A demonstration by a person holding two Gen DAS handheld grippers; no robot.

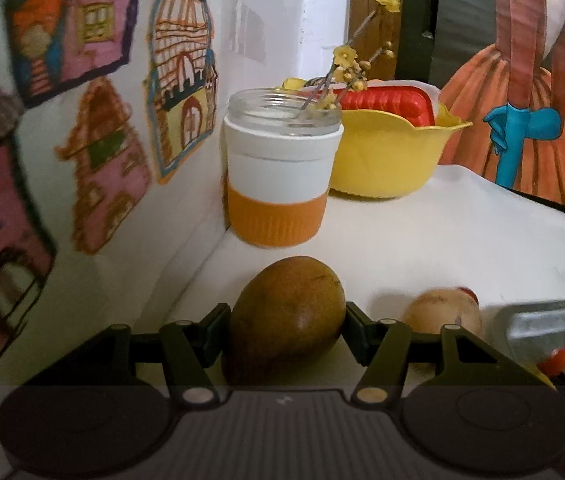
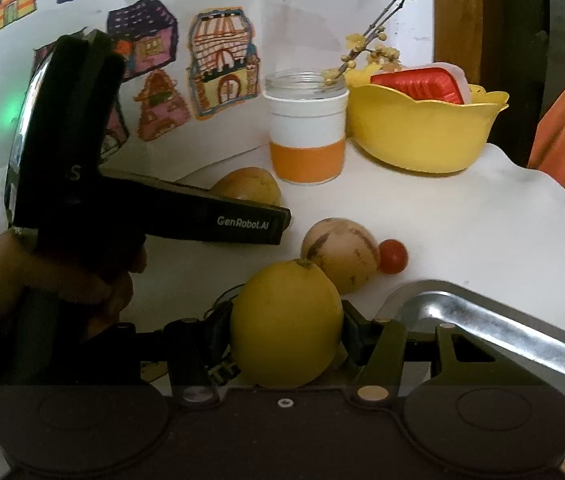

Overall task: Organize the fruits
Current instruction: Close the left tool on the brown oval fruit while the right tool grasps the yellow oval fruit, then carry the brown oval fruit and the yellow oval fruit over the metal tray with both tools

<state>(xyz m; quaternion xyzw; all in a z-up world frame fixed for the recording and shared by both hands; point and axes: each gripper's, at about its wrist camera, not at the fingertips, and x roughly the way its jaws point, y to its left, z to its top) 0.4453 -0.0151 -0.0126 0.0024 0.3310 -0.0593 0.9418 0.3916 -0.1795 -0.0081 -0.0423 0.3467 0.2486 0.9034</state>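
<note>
My left gripper point(image 1: 286, 326) is shut on a brownish-green mango point(image 1: 288, 316) that rests on the white table; the same mango point(image 2: 252, 188) shows partly behind that gripper's black body point(image 2: 218, 220) in the right wrist view. My right gripper point(image 2: 286, 330) is shut on a yellow lemon point(image 2: 286, 324), just left of a shiny metal tray point(image 2: 482, 320). A pale striped round fruit point(image 2: 342, 254) lies beyond the lemon, with a small red tomato point(image 2: 393, 256) touching its right side. Both also appear in the left wrist view, fruit point(image 1: 440, 312) and tomato point(image 1: 467, 293), beside the tray point(image 1: 550, 320).
A glass jar with a white and orange sleeve point(image 2: 306, 132) holds yellow flower twigs at the back. A yellow bowl point(image 2: 422, 132) with a red-lidded box point(image 2: 418, 84) stands to its right. The wall with house drawings point(image 2: 218, 68) rises on the left. A hand point(image 2: 42, 280) holds the left gripper.
</note>
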